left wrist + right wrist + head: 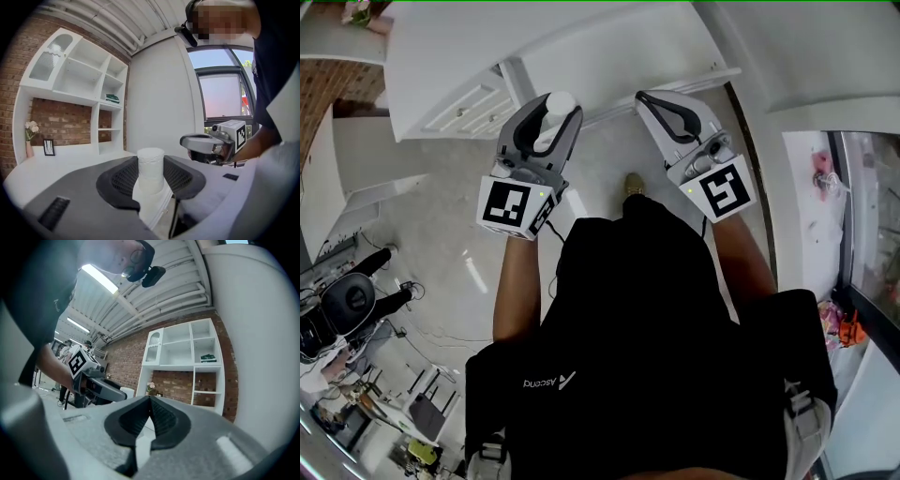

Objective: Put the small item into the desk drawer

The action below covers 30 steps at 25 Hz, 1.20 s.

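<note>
Step in hand, by appearance: transport. The left gripper is clamped on the small white cylinder, held in the air short of the desk. The right gripper is closed and empty. Next move: reach the desk front, then pull the drawer open with the right gripper.

Small item btwn left gripper jaws; right gripper just rt.
</note>
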### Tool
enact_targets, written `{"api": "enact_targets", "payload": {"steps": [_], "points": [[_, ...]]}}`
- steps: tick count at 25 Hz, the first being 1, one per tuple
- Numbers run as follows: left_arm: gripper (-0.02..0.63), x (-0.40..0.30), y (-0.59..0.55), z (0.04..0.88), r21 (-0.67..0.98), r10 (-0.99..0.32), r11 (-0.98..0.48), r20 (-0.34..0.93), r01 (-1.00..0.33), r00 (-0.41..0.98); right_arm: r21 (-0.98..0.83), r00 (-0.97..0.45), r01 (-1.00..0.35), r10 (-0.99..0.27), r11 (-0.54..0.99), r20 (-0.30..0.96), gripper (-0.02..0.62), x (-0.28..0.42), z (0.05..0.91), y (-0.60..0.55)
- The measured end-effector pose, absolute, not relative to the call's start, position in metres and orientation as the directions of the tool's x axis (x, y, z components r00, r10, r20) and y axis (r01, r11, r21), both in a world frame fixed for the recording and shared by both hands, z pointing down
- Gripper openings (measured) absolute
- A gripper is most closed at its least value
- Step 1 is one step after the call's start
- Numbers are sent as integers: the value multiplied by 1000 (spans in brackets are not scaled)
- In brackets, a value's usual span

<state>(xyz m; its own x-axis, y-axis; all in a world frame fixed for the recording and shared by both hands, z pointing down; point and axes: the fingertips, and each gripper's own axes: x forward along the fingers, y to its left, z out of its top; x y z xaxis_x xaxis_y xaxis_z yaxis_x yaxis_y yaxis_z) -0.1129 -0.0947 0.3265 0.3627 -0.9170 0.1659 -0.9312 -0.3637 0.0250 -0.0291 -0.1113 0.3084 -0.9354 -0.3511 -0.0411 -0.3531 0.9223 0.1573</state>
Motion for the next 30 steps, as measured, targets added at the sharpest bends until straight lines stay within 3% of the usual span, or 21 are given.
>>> {"api": "enact_targets", "payload": {"steps": [16,30], "points": [[163,-128,-174,415,133,-781,-393,473,-910,407,117,-916,-396,-401,911,22,0,-46,341,-176],[163,-122,-204,521,277,-501,-401,732,-873,462,164,-902,-396,-416,903,116,0,-60,378,-208]]}}
